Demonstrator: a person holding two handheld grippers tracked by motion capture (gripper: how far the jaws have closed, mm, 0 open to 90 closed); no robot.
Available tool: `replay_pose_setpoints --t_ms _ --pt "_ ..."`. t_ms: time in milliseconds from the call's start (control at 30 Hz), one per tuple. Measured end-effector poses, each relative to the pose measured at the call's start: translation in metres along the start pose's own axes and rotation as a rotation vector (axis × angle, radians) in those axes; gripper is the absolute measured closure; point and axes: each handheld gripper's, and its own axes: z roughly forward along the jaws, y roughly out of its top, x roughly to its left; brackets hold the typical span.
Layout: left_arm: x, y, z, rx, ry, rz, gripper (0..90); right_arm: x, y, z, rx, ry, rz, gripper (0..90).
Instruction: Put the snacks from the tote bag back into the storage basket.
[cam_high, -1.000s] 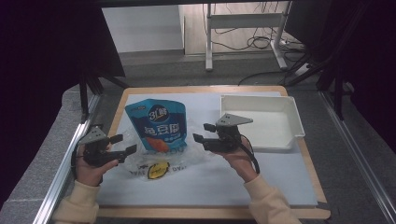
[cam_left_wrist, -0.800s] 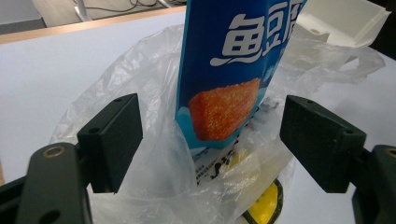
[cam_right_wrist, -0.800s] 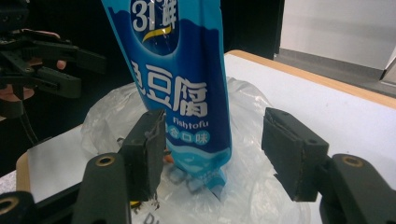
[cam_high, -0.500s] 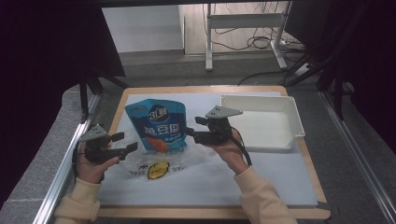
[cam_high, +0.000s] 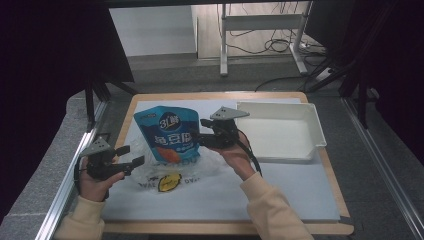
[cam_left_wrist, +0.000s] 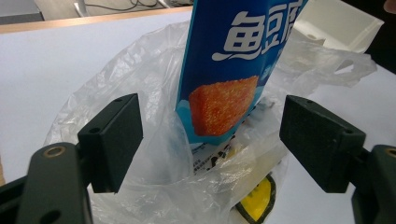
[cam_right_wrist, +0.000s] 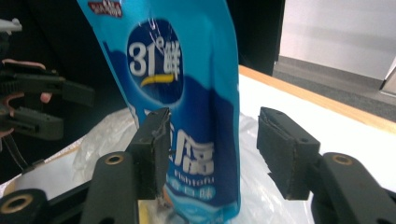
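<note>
A blue snack pouch stands upright with its bottom inside a clear plastic bag that lies crumpled on the white mat. My right gripper is at the pouch's right edge. In the right gripper view the pouch stands partly between the jaws of the right gripper; they have just been closing, and a gap remains at the right pad. My left gripper is held open at the bag's left side. In the left gripper view its jaws are spread wide around the bag and pouch.
An empty white tray sits at the right of the mat, just behind my right hand. The white mat covers a wooden tabletop. Metal rails run along both sides.
My right gripper has moved left and slightly up, from beside the tray to the pouch's right edge. The left gripper, pouch and bag have stayed in place.
</note>
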Motion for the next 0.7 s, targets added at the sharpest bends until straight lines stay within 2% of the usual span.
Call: replay_pose_setpoints --t_ms 300,533,700 --pt "0.0 0.001 0.008 0.015 -0.006 0.01 21.7 -0.001 0.014 0.011 0.008 0.004 -0.01 50.9" --pt "0.002 0.004 0.007 0.006 -0.008 0.007 21.8 -0.002 0.017 0.025 -0.006 0.04 0.016 58.1" --pt "0.005 0.003 0.004 0.001 0.0 0.001 21.9 -0.001 0.02 0.031 -0.012 0.056 0.003 65.7"
